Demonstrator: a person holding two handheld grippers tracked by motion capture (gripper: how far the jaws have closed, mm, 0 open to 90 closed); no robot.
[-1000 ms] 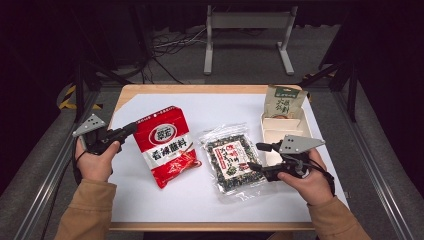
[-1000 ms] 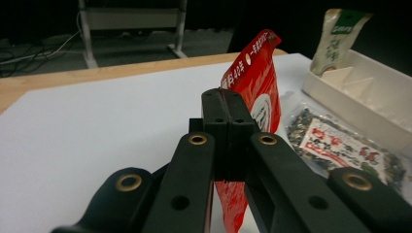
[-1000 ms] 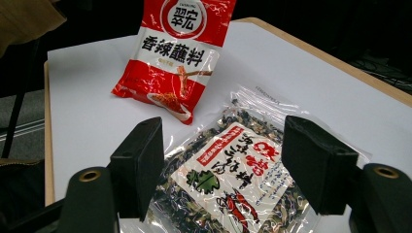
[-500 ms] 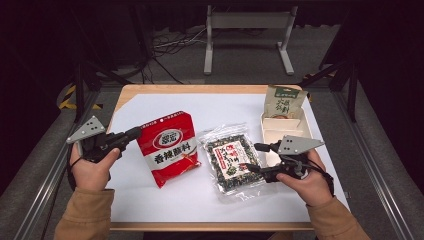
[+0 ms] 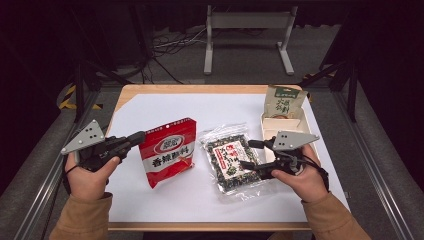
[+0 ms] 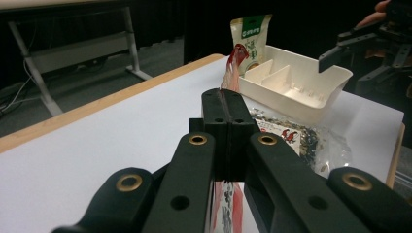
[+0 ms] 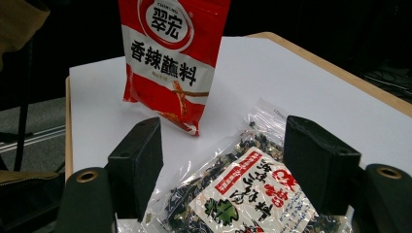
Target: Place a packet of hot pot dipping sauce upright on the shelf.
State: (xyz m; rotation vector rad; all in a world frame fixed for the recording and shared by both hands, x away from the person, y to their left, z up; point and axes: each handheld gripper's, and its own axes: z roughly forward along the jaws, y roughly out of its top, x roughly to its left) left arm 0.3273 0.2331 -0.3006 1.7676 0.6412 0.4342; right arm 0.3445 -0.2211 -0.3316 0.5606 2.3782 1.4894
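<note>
— Where's the red pouch (image 5: 167, 157)?
— Left of the table's middle, raised and tilted, long axis running near to far. The left gripper (image 5: 141, 135) pinches its left top edge.
— And the right gripper (image 5: 248, 154)?
— Jaws spread around the clear packet's (image 5: 232, 161) edge, not pressing.

In the left gripper view, the closed left tool (image 6: 227, 104) hides most of the red packet (image 6: 235, 63). In the right gripper view, the picture's bottom edge cuts off the clear seaweed bag (image 7: 243, 194), and its top edge crops the red packet.
</note>
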